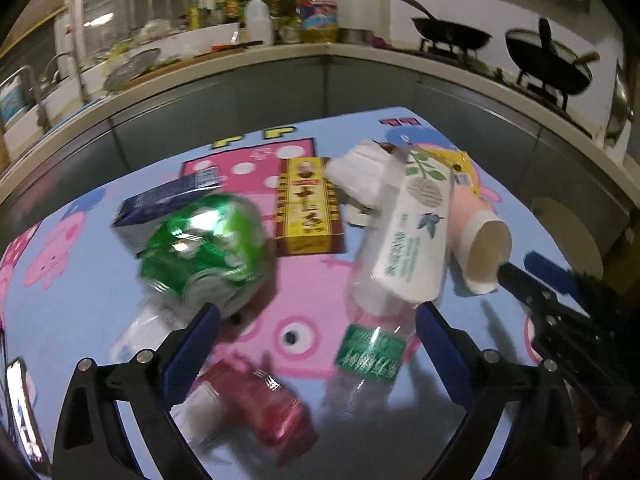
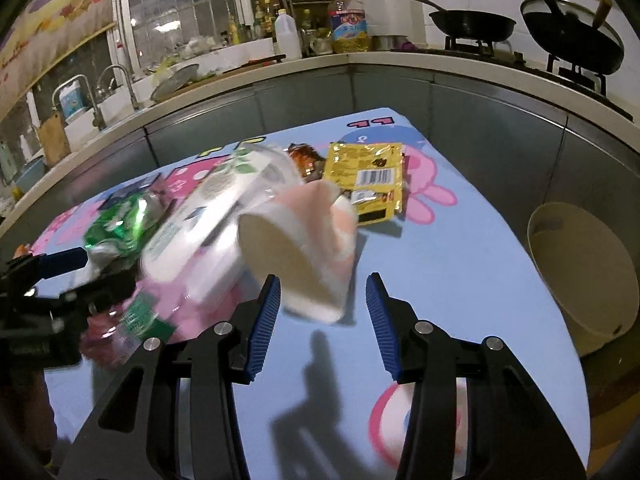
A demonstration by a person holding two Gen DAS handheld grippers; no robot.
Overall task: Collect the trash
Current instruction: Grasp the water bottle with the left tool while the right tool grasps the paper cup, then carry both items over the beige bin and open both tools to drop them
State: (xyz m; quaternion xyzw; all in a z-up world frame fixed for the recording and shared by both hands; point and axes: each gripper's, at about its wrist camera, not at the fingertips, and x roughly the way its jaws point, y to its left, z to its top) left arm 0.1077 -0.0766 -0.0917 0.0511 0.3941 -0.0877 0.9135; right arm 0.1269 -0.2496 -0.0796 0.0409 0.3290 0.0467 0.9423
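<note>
While both grippers hang over the blue cartoon-print tablecloth [image 2: 460, 240] with nothing held, the step in hand looks like choosing and closing on a first piece of trash.

Nearest, the left gripper [image 1: 316, 344] has its blue pads spread wide and empty, above a crushed red wrapper [image 1: 268, 408]. Between and just beyond its fingers lies a clear plastic bottle with a green label [image 1: 370, 352], and resting across that bottle is a white squeeze tube printed with leaves [image 1: 416, 236]. To the left sits a crumpled green can [image 1: 204, 244], with a dark blue carton [image 1: 160, 204] behind it.

The right gripper [image 2: 324, 320] stands partly open, gripping nothing; a pink-and-white paper cup lying on its side [image 2: 304, 248] rests just ahead of its left pad. Centring the cup between the pads before closing would likely keep it from rolling away, and a gentle squeeze should avoid crushing it.

Farther off lie a red-and-yellow printed box [image 1: 308, 208] and a yellow foil sachet [image 2: 368, 180]. A cream round bin [image 2: 580, 276] stands past the table's right edge, probably where the trash goes.
</note>
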